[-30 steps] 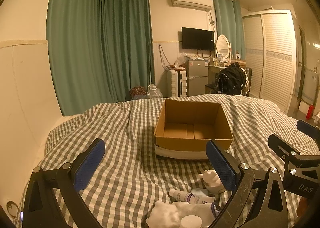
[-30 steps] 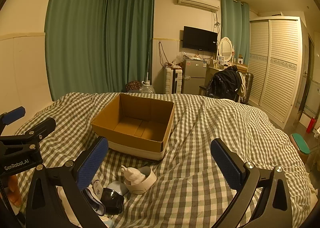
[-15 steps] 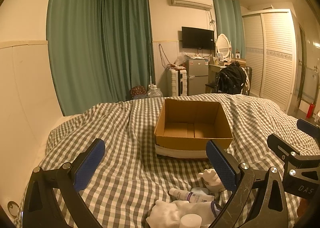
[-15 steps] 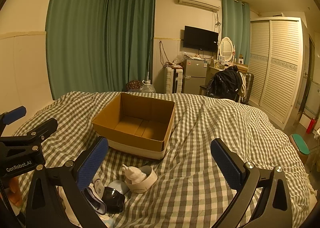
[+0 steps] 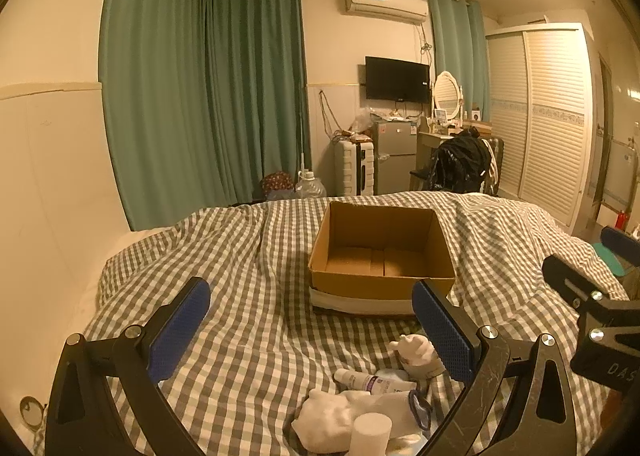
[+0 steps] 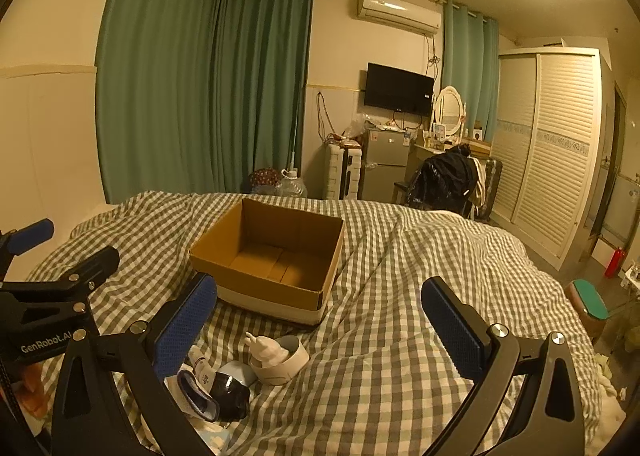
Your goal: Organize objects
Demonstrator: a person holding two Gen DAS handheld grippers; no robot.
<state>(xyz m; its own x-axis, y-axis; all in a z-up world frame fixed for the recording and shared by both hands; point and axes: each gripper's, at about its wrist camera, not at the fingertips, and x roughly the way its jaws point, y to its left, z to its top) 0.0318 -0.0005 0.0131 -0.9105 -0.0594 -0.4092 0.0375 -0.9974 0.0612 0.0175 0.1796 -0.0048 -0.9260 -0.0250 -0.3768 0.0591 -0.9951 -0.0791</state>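
An empty open cardboard box [image 5: 382,256] [image 6: 272,256] sits on the checked bedspread [image 5: 248,296] [image 6: 400,316]. Small items lie in a pile in front of it: a white figurine [image 5: 412,350] [image 6: 266,352] in a round white holder [image 6: 290,364], a small tube [image 5: 372,380], a white glove [image 5: 340,416], a white cup [image 5: 370,434] and a black object [image 6: 228,396]. My left gripper [image 5: 316,330] is open and empty, above the bed just left of the pile. My right gripper [image 6: 320,320] is open and empty, just right of the pile.
The bed fills the near view, with a cream wall on the left [image 5: 48,183]. Beyond the bed stand green curtains [image 5: 208,95], a small fridge [image 5: 394,157], a suitcase [image 5: 354,167], a chair with black clothes [image 5: 460,165] and a louvred wardrobe [image 5: 548,123].
Almost nothing has moved. The right wrist view has drifted very slightly, both grippers stay open and the items lie as before.
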